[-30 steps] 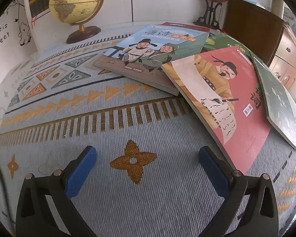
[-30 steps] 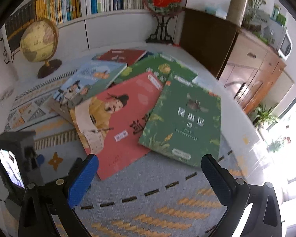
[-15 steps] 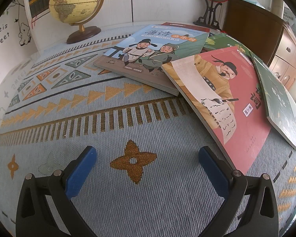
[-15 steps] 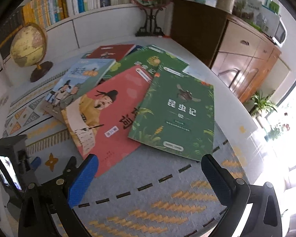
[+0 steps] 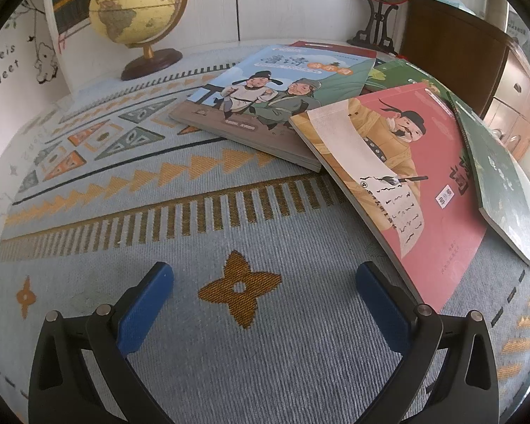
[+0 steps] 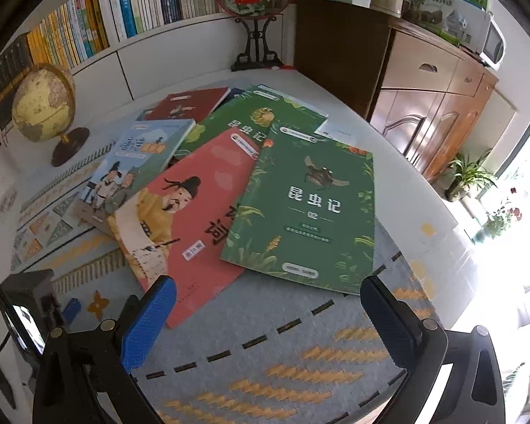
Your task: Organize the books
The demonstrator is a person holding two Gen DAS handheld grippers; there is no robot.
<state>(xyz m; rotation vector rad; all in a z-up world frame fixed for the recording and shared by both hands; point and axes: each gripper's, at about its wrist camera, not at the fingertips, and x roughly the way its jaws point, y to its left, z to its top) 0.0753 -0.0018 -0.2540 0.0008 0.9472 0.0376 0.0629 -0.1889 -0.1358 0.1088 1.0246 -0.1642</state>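
Note:
Several thin books lie overlapping on a patterned cloth. A dark green insect book lies on top at the right, over a pink-red book with a robed man. A blue book with two figures, a second green book and a dark red book lie behind. My right gripper is open and empty, above the cloth just in front of the green and pink books. My left gripper is open and empty, low over the cloth, left of the pink book and near the blue book.
A globe stands at the back left. A round flower ornament on a black stand stands behind the books. A white shelf with upright books runs along the back. A wooden cabinet stands to the right.
The right gripper has moved forward and right toward the books, so the green and pink books look larger and closer. The left gripper has not moved.

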